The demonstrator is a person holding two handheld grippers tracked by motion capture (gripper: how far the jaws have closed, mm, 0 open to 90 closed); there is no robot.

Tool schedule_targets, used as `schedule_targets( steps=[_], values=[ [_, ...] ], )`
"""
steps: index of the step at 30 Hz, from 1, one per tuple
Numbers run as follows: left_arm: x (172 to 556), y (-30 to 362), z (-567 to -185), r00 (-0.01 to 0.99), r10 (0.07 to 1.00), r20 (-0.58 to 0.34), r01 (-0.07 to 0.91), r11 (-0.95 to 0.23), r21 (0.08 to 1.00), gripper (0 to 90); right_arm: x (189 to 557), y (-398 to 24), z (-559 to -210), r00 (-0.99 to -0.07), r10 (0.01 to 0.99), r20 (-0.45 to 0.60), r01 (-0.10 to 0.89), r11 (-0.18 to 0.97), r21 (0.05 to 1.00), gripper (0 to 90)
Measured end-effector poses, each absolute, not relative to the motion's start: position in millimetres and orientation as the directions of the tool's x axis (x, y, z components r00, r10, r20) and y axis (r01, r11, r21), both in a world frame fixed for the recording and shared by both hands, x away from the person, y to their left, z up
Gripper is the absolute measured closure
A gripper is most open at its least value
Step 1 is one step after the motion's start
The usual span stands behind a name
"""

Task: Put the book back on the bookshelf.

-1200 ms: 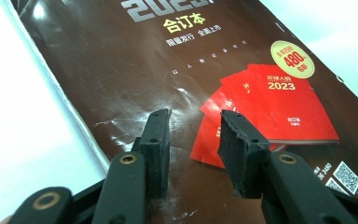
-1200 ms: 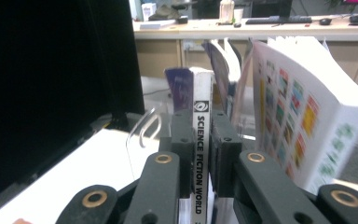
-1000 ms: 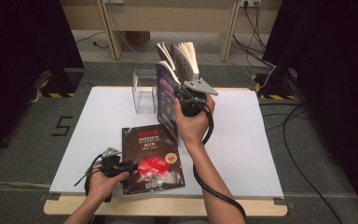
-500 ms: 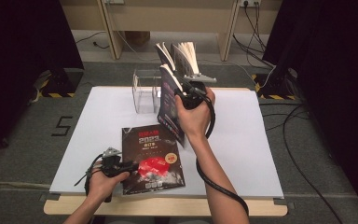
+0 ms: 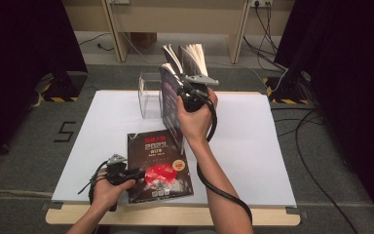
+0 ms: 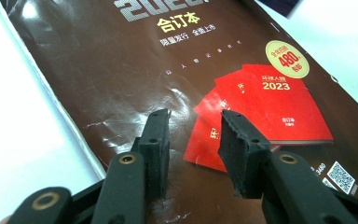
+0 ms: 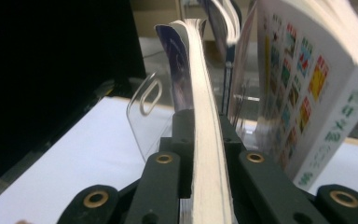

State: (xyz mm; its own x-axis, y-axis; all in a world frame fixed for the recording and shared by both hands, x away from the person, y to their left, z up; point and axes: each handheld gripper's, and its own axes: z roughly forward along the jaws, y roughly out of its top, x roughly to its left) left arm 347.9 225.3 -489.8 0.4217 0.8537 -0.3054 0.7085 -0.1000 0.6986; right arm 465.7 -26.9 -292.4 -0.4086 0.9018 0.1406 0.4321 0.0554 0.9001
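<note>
held book (image 7: 205, 140), clear rack (image 5: 149, 95) behind, books (image 7: 307, 93) beside

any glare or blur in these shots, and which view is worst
Left gripper view: glare streaks on the glossy dark book cover, table blown white. Right gripper view is worst: the clamped book and jaws are soft, left side black. High view: even light, slightly soft.

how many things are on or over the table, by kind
books: 3, one flat dark book, one held book in the right tool, one standing book in the holder
clear holder: 1
tools: 2, with the left tool
total: 6
</note>
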Motion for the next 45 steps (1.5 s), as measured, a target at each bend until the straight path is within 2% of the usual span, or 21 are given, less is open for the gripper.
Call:
schedule_targets(
  steps=[11,21,36,42,45],
  values=[
    [348.1,225.5,-489.6,0.425,0.851,-0.307,0.71,-0.104,0.696,62.1,490.7,-8.4,-288.8,-0.316,0.943,0.108,0.369,0.017,0.929,83.0],
    [347.7,225.3,-489.8,0.428,0.85,-0.308,0.708,-0.104,0.699,62.1,500.0,-4.2,-304.9,-0.251,0.962,0.104,0.378,-0.001,0.926,82.7],
    [347.5,224.3,-489.9,0.429,0.849,-0.309,0.708,-0.104,0.699,61.9,493.3,-15.3,-294.4,-0.273,0.957,0.101,0.432,0.028,0.901,74.6],
    [347.5,224.5,-489.6,0.434,0.847,-0.308,0.709,-0.11,0.696,61.9,493.0,-17.8,-296.6,-0.287,0.951,0.118,0.478,0.036,0.877,75.2],
    [347.4,224.4,-489.8,0.432,0.848,-0.308,0.708,-0.107,0.698,61.9,495.4,-17.8,-295.5,-0.296,0.948,0.121,0.492,0.043,0.87,78.6]
  ],
)
